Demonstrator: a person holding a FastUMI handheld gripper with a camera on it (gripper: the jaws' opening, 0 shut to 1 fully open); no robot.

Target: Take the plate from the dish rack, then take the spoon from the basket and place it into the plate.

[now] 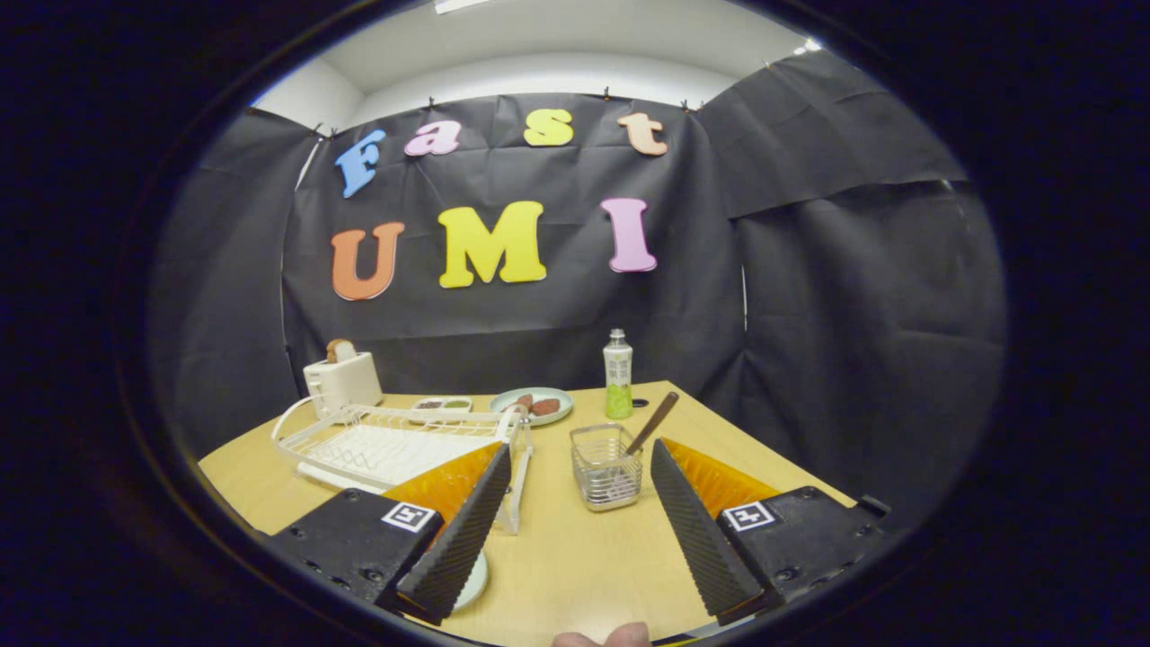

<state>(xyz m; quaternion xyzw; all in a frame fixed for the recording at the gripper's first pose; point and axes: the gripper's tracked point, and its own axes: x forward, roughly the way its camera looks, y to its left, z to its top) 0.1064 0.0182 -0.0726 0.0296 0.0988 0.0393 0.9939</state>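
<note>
My gripper (pixel 579 449) is open above the wooden table (pixel 575 557), with nothing between its fingers. A wire basket (pixel 606 469) stands just ahead, between the fingertips and nearer the right one. A spoon with a brown handle (pixel 653 422) leans out of the basket to the right. The white dish rack (pixel 386 445) stands to the left, partly behind the left finger, with no plate showing in it. The rim of a pale plate (pixel 476 582) peeks out on the table from under the left finger; the rest is hidden.
At the back of the table stand a white toaster (pixel 341 379) with bread, a small dish tray (pixel 440 406), a plate with food (pixel 532 404) and a green bottle (pixel 617 361). A person's fingertip (pixel 604 636) shows at the near edge.
</note>
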